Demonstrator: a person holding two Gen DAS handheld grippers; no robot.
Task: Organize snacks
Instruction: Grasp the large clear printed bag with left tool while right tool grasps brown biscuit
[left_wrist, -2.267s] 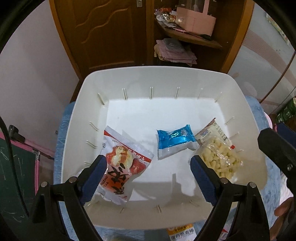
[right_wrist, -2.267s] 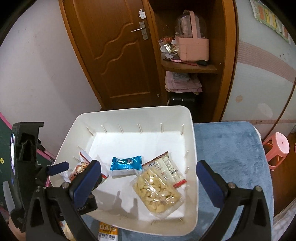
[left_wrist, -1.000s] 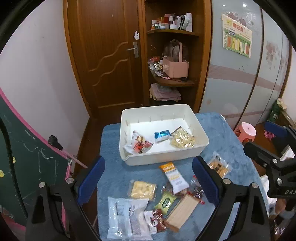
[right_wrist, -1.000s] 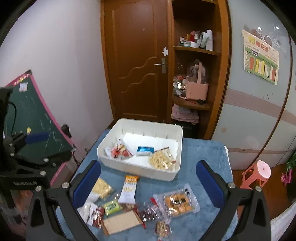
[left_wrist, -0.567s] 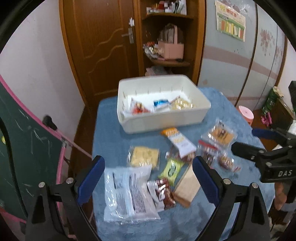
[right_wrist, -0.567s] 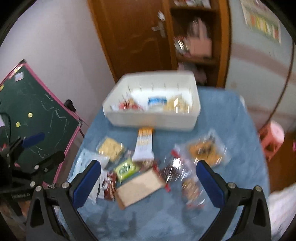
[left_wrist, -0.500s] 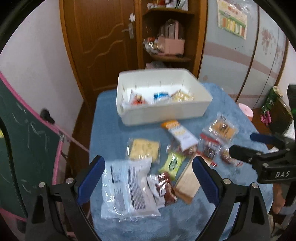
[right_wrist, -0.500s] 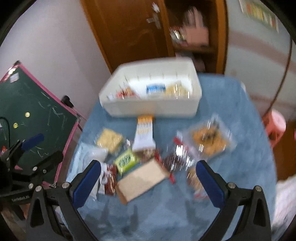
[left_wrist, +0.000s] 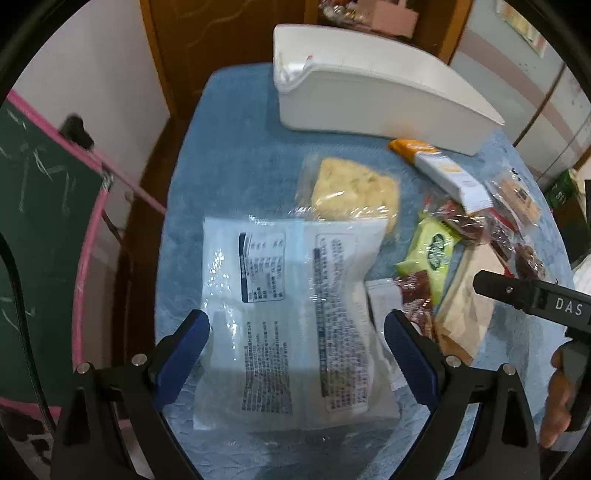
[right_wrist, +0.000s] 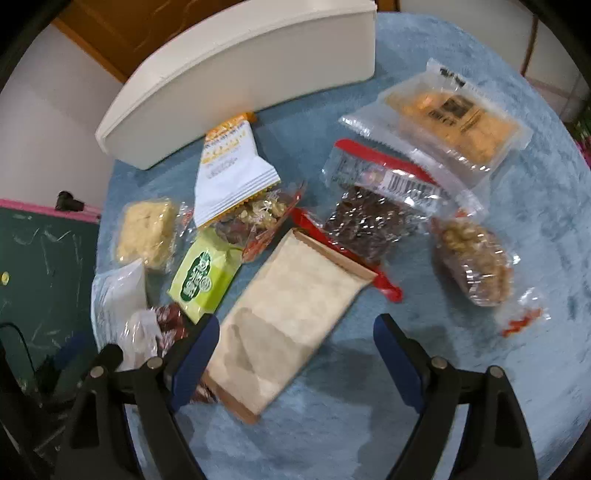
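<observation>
Several snack packs lie on the blue tablecloth in front of a white bin (left_wrist: 373, 99), also in the right wrist view (right_wrist: 236, 70). My left gripper (left_wrist: 295, 339) is open, low over a large white pack with printed text (left_wrist: 295, 314), its fingers on either side. My right gripper (right_wrist: 295, 343) is open, low over a tan paper pack (right_wrist: 291, 310). Around it lie a green pack (right_wrist: 203, 277), a dark pack with a red strip (right_wrist: 373, 206), a nut pack (right_wrist: 476, 258), an orange-and-white pack (right_wrist: 229, 166) and a yellow cracker pack (right_wrist: 147, 229).
A clear pack of biscuits (right_wrist: 450, 114) lies at the far right of the table. A green chalkboard with a pink frame (left_wrist: 44, 229) stands left of the table. A wooden door (left_wrist: 207, 33) is behind the bin. The right gripper's body (left_wrist: 535, 299) shows at the left view's right edge.
Both grippers have come back from over the bin and dropped low to the table. The left is now over the large white pack, the right over the tan pack.
</observation>
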